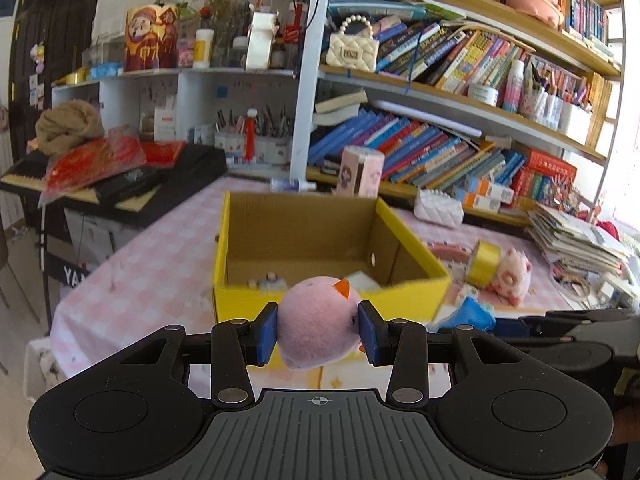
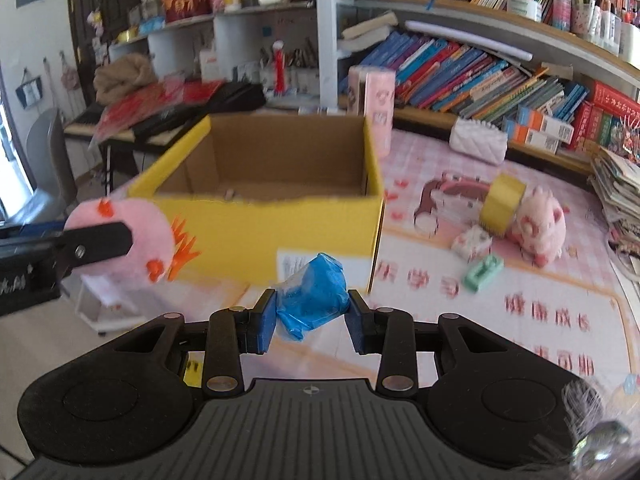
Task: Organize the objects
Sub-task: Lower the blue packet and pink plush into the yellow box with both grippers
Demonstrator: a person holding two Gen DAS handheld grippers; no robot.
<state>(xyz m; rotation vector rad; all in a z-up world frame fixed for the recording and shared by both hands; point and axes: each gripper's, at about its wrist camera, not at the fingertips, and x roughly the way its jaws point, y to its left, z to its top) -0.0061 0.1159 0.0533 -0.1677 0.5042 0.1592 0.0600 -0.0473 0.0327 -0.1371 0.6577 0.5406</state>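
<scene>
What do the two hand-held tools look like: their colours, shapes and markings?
Both look alike. The left tool and right tool have black linkage arms with silver rivets and blue rectangular pads. Behind sits a grey ribbed plate with a small crosshair mark, flanked by round black housings. No cables or sleeves show.

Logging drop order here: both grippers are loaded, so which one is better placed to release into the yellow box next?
Probably left. The left gripper holds the pink plush bird level with the yellow box rim, centred on it. The right gripper, holding the blue bag, sits lower, before the front wall.
</scene>
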